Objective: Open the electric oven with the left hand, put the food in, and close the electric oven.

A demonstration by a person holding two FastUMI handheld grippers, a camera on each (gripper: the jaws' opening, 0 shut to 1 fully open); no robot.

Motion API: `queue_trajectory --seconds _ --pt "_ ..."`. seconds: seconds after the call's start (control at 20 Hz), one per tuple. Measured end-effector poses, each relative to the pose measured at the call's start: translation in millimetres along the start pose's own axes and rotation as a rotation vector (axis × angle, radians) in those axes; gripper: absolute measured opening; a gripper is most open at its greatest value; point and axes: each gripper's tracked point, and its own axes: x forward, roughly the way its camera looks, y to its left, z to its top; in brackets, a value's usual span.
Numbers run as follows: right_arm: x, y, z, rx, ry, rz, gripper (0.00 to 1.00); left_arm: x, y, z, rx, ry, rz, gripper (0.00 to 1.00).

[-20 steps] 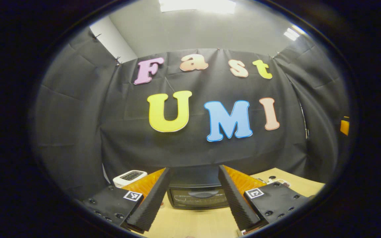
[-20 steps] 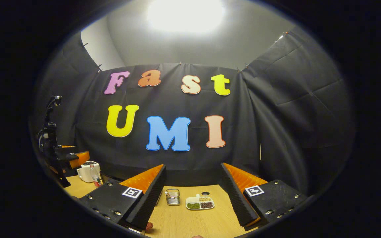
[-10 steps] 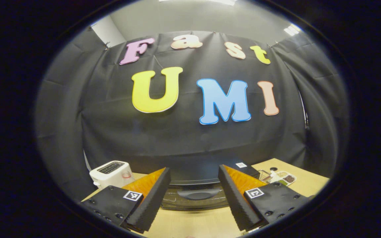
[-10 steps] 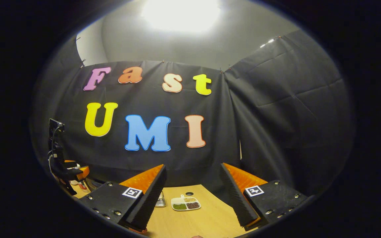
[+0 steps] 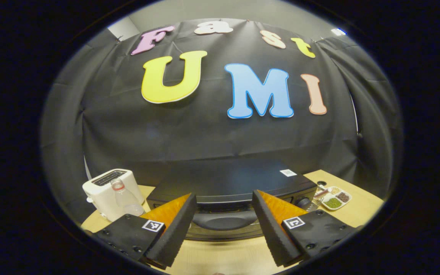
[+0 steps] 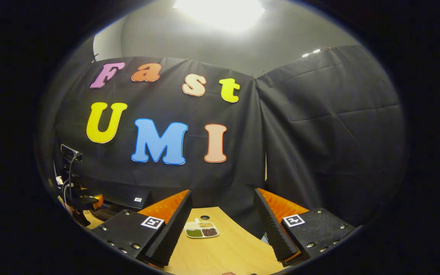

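In the left gripper view, the left gripper (image 5: 224,225) hangs with its fingers spread wide and nothing between them, pointed at the front of the electric oven (image 5: 235,181), a low black box standing on the wooden table (image 5: 220,258) against the booth's cloth wall. The oven's dark curved door handle (image 5: 224,220) sits in the gap between the two fingers, close ahead but not touched by either, and the door looks closed. Left of the oven stands a white toaster (image 5: 107,189) with a clear plastic bottle (image 5: 124,198) just in front of it. Off the oven's right corner lies a small divided dish of food (image 5: 335,198) (green, brown and pale fillings in separate sections), with a small metal rack (image 5: 315,198) partly hidden beside it. In the right gripper view, the right gripper (image 6: 222,225) is likewise spread apart and empty, held above the table (image 6: 227,250). The same divided dish (image 6: 201,230) lies on the wood ahead, near its left finger (image 6: 170,225) but apart from it. At the far left of that view the left gripper (image 6: 78,198) shows with its camera mast, in front of the oven (image 6: 128,196).
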Motion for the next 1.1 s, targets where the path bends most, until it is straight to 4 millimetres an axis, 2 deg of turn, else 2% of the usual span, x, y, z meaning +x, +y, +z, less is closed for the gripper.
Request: queue_trajectory --seconds 0.25,0.35,0.4,0.45,0.6,0.75,0.95,1.0,1.05,1.1 --pt "0.6 1.9 0.2 -0.030 0.008 -0.016 0.97 19.7 -0.8 -27.4 -0.018 0.049 0.011 0.98" --pt "1.4 3.2 -1.1 -0.041 0.012 -0.014 0.97 23.1 -1.8 -25.5 0.005 0.028 0.015 1.00" --pt "1.3 4.2 -2.3 -0.042 0.015 -0.010 0.97 22.0 -3.5 -26.6 0.006 0.028 0.016 0.96" --pt "2.9 5.3 -2.2 -0.039 0.016 -0.007 0.98 22.5 -3.0 -25.2 -0.001 0.017 0.022 0.97" --pt "5.4 6.4 -1.2 -0.022 0.014 0.004 0.97 15.0 -4.5 -29.7 -0.004 0.018 0.028 0.94" --pt "6.7 8.0 -1.4 -0.028 0.010 0.023 0.97 0.4 -5.3 -34.8 -0.002 0.012 0.028 1.00" --pt "4.4 7.6 -1.9 -0.021 0.012 0.048 0.97 -19.0 -7.0 -46.4 -0.002 0.028 0.036 1.00" --pt "3.4 7.2 -3.2 -0.018 0.014 0.053 0.98 -23.7 -7.6 -50.8 -0.003 0.037 0.037 0.91" --pt "2.1 7.2 -3.7 -0.015 0.016 0.058 0.98 -28.4 -8.1 -53.7 -0.003 0.043 0.037 1.00" --pt "1.3 6.7 -5.0 -0.012 0.018 0.063 0.98 -32.9 -8.3 -58.0 -0.001 0.051 0.036 1.00"
